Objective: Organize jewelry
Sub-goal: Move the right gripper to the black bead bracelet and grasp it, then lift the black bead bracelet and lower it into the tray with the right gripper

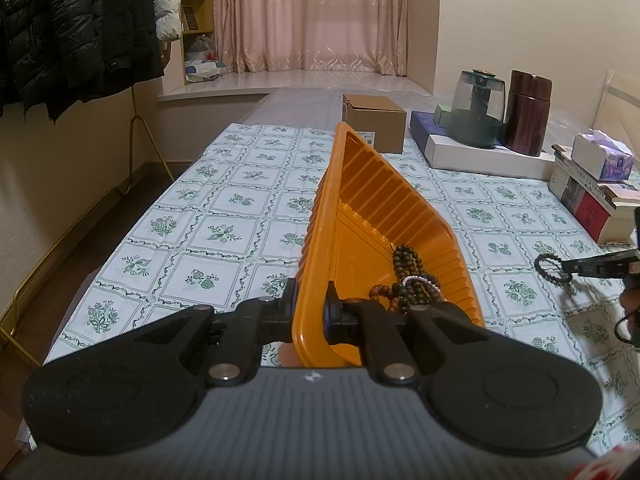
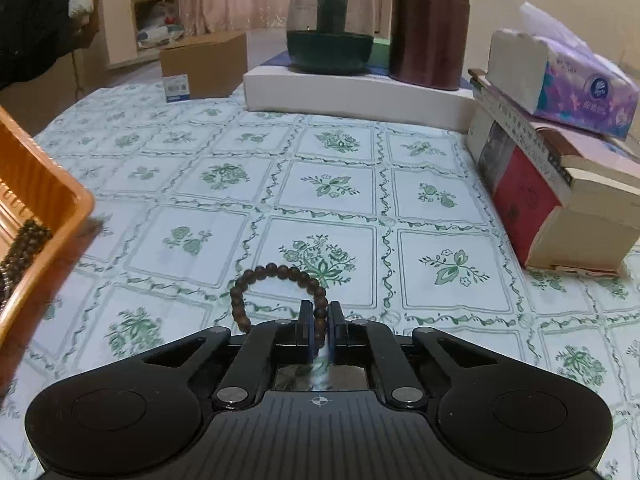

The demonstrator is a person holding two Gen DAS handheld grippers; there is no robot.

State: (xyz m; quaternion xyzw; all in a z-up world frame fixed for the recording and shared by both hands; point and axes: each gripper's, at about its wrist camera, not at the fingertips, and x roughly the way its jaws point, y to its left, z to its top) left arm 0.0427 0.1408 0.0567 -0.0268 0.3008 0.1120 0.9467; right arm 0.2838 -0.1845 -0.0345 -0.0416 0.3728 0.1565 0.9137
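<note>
My left gripper (image 1: 311, 302) is shut on the near rim of an orange plastic tray (image 1: 360, 208), which is tilted up on its edge. Several dark and brown bead strings and a pearl strand (image 1: 408, 284) lie heaped in the tray's low corner. My right gripper (image 2: 320, 312) is shut on a dark wooden bead bracelet (image 2: 256, 276) that rests on the floral tablecloth (image 2: 340, 184). In the left wrist view the same right gripper (image 1: 568, 267) comes in from the right edge with the bracelet (image 1: 550, 268) looped at its tip. The tray's corner (image 2: 36, 200) shows at the left in the right wrist view.
A cardboard box (image 1: 376, 122) stands behind the tray. At the back right are a white flat box (image 2: 352, 94) bearing a glass kettle (image 2: 332, 20) and a brown flask (image 2: 430, 20). Stacked books (image 2: 552, 192) with a tissue pack (image 2: 568, 76) line the right side. Dark jackets (image 1: 60, 28) hang at left.
</note>
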